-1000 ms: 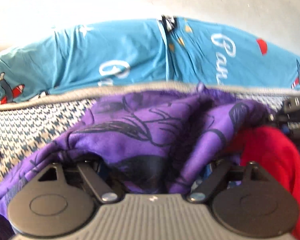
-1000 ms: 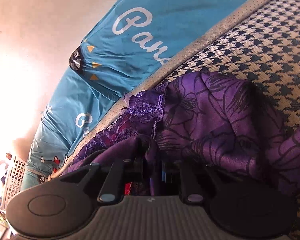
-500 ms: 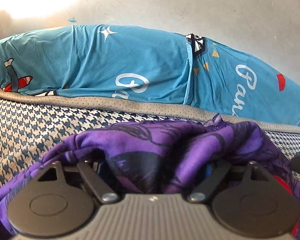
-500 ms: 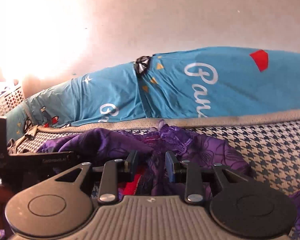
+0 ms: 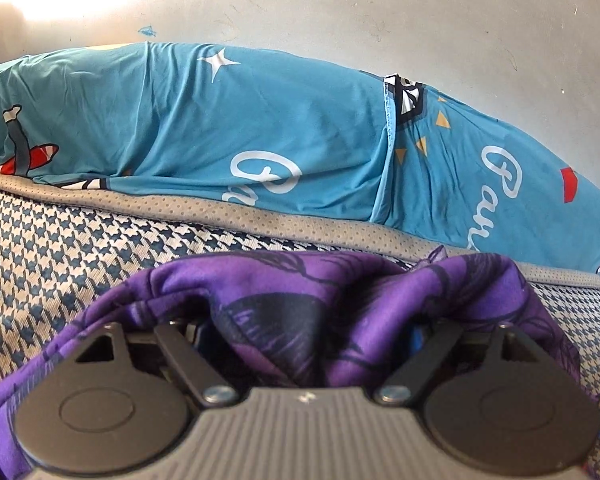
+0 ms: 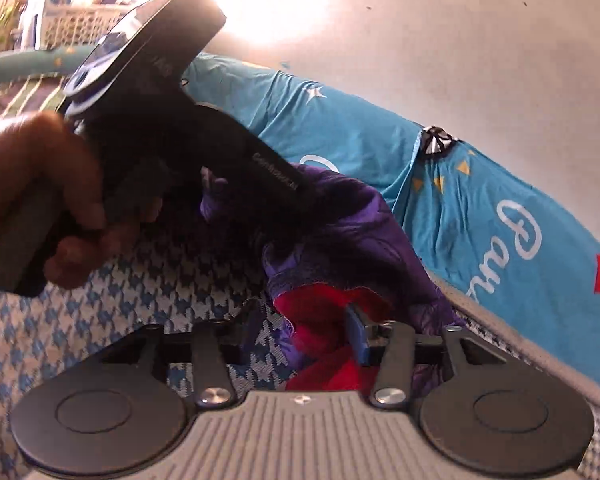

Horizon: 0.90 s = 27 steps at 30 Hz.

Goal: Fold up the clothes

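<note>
Your left gripper (image 5: 304, 344) held the soft, slippery purple printed garment (image 5: 340, 300) bunched near the houndstooth mattress's (image 5: 80, 248) far edge, while your right gripper's (image 6: 300, 340) jaws had just been opening around its red lining (image 6: 324, 312).

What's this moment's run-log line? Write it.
task: fold clothes | left gripper: buried in purple garment, grip hidden | right gripper: jaws just opened, red cloth between, unpinched | surface: houndstooth bed

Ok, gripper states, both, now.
Left gripper: purple garment bunched inside; grip cannot be told.
Right gripper: open, jaws just been opening, garment loose between them.
</note>
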Available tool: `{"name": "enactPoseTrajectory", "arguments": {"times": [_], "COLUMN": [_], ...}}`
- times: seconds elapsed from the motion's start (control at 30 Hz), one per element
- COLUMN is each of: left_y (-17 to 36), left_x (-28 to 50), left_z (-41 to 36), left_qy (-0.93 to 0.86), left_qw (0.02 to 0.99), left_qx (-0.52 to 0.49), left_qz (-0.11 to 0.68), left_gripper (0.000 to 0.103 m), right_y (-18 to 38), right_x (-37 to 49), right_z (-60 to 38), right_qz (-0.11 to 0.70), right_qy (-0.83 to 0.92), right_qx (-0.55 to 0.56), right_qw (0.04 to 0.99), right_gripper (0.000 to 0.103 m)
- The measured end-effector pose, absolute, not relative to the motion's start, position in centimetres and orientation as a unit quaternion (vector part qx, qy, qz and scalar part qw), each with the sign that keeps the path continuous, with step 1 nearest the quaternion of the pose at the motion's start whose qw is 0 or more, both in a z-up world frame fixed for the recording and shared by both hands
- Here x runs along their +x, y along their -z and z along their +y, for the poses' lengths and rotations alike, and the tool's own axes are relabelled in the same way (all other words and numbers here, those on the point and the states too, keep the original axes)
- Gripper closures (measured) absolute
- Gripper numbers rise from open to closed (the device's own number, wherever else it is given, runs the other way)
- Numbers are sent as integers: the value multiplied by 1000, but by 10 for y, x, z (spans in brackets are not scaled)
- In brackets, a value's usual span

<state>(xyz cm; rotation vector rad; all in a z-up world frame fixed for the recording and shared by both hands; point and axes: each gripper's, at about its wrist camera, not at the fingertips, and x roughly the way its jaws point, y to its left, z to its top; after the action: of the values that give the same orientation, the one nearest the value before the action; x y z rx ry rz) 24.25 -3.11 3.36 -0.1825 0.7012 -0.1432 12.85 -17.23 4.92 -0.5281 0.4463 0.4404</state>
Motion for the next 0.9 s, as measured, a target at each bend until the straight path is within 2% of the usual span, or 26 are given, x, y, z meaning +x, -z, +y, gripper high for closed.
{"name": "enactPoseTrajectory", "arguments": {"times": [0.13,0.17,0.53,0.57,0.63,0.67,0.7,0.73,0.77,0.83,0.9], "left_y": [-34,-34,-32,-32,-32,-32,-33,-33,-34,-36,-38], "left_x": [245,246,251,251,252,252,252,252,252,251,250], "left_z": [-30,-30,-32,-32,-34,-34,-35,-35,-35,-34,-33], "left_qy": [76,78,83,83,85,85,85,85,84,81,80], "left_qw": [930,929,926,926,925,925,925,924,924,924,923], "left_qx": [-95,-96,-105,-106,-108,-109,-109,-110,-112,-121,-131], "left_qz": [347,348,353,353,355,355,355,355,355,354,352], "left_gripper": [21,21,21,21,21,21,21,21,21,21,21], "right_y": [-36,-32,21,25,28,28,25,22,19,8,-7], "right_x": [125,125,136,136,140,141,143,144,144,146,148], "right_z": [-159,-156,-141,-140,-140,-141,-142,-144,-145,-149,-155], "right_qz": [179,174,162,154,154,157,159,161,162,161,172], "right_qy": [-195,-189,-155,-149,-138,-136,-137,-137,-139,-142,-153], "right_qx": [-329,-345,-496,-510,-513,-507,-498,-489,-481,-456,-410], "right_qw": [906,903,839,833,834,837,841,846,850,863,883], "right_gripper": [28,27,27,29,47,49,57,71,78,89,92]}}
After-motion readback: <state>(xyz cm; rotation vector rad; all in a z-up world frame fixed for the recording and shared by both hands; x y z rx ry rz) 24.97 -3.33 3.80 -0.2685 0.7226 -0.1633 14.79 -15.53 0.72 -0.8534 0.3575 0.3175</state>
